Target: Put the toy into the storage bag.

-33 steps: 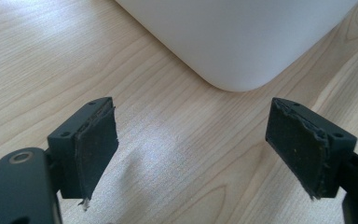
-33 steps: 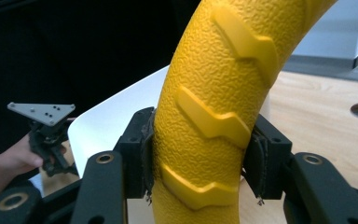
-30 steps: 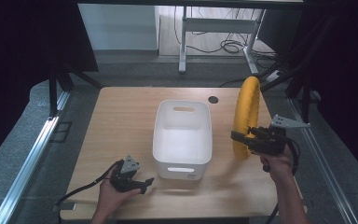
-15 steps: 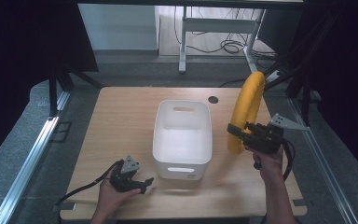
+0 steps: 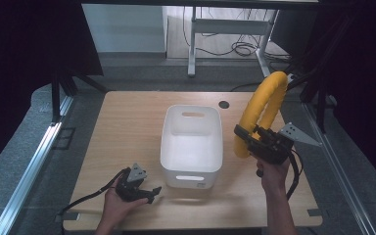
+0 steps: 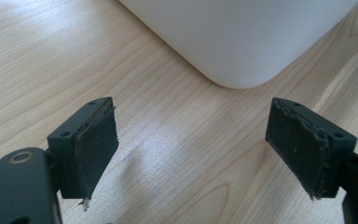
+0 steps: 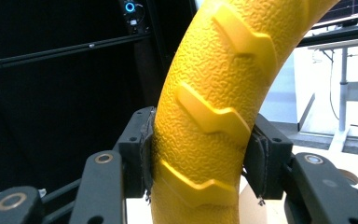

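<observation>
A yellow ring (image 5: 262,110) with a raised chevron tread stands upright above the table's right side, tilted toward the far right. My right gripper (image 5: 248,139) is shut on its lower part; in the right gripper view the ring (image 7: 223,93) is squeezed between both pads (image 7: 147,154). A white plastic bin (image 5: 192,139) with handle slots sits in the middle of the wooden table (image 5: 127,122). My left gripper (image 5: 149,192) rests low at the front left, open, with one rounded corner of the bin (image 6: 242,42) just ahead of its jaws.
A round cable hole (image 5: 223,104) lies behind the bin. Black curtains and metal rails flank the table; a desk frame (image 5: 225,29) and cables stand on the floor beyond the far edge.
The right gripper has carried the yellow ring slightly left and toward the bin, tilting its top further to the right. The left gripper has stayed put.
</observation>
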